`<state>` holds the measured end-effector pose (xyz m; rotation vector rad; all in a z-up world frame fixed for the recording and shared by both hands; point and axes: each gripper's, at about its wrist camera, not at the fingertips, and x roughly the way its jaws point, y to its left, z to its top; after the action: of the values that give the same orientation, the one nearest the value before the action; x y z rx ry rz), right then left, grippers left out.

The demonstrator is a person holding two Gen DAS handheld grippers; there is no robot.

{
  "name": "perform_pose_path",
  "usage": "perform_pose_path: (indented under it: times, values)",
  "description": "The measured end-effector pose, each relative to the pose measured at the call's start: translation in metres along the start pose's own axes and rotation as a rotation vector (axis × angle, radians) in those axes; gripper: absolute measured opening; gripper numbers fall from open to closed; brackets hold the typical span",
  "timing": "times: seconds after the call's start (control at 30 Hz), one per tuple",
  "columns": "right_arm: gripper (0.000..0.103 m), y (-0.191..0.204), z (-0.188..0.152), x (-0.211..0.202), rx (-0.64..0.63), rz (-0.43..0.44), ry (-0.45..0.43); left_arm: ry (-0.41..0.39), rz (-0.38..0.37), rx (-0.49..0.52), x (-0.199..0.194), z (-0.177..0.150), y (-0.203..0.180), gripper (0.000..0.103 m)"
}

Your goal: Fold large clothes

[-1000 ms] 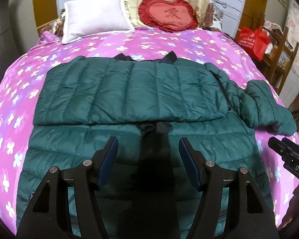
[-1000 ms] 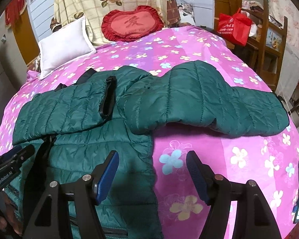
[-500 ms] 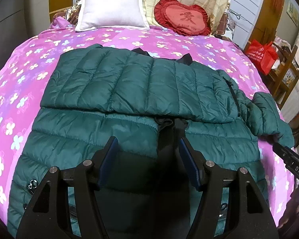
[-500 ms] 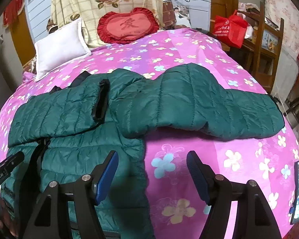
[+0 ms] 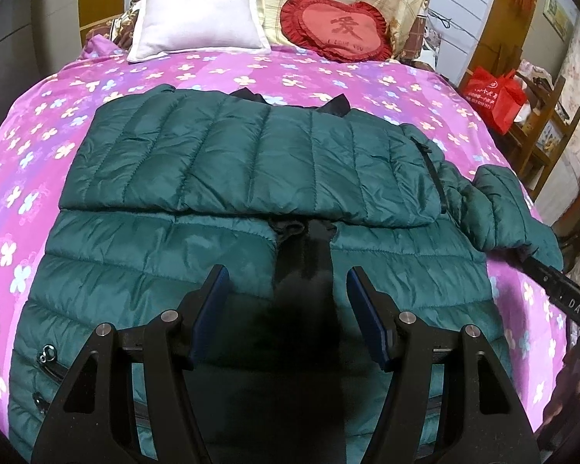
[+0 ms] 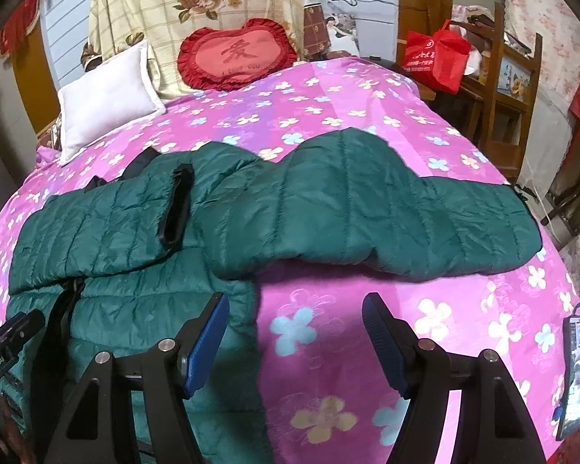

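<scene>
Where the left wrist camera looks along its fingers, the left gripper (image 5: pixel 286 290) hangs over the lower front of a dark green quilted puffer jacket (image 5: pixel 251 162), its blue-padded jaws wide apart and holding nothing. The jacket lies spread on a pink bedspread printed with pale flowers (image 5: pixel 328 73). One sleeve is folded flat across the chest, and the black lining shows in the open front just beyond the fingertips. A white rectangular pillow (image 5: pixel 197 11) and a red heart-shaped frilled cushion (image 5: pixel 338 29) sit at the head of the bed. A red shopping bag (image 5: pixel 497 92) stands off to the right.

From the right wrist camera, the right gripper (image 6: pixel 294 319) has its jaws equally spread and empty, straddling the jacket's (image 6: pixel 135 301) side edge and bare bedspread (image 6: pixel 367 116). The other green sleeve (image 6: pixel 367 208) stretches outward across the bed. What looks like a phone (image 6: pixel 576 375) lies at the right edge, though the view there is distorted.
</scene>
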<state>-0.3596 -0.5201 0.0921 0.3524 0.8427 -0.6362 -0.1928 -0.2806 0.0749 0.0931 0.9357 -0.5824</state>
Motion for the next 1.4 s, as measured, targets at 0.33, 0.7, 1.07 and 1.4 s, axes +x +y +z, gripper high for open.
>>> perform_pose_path:
  times: [0.33,0.7,1.07,1.4]
  values:
    - [0.069,-0.053,0.021,-0.003,0.062,-0.073,-0.032,0.008,-0.003,0.007,0.003,-0.001,-0.002,0.063]
    - [0.069,-0.175,0.040,0.030,0.249,-0.286,-0.022,0.019,-0.011,-0.001,0.005,0.000,0.004,0.063]
    - [0.070,-0.274,0.049,0.068,0.454,-0.369,0.012,0.029,-0.017,-0.009,0.007,0.002,0.012,0.063]
    - [0.032,-0.272,0.047,0.089,0.451,-0.289,0.021,0.040,-0.003,-0.027,0.013,0.003,0.029,0.063]
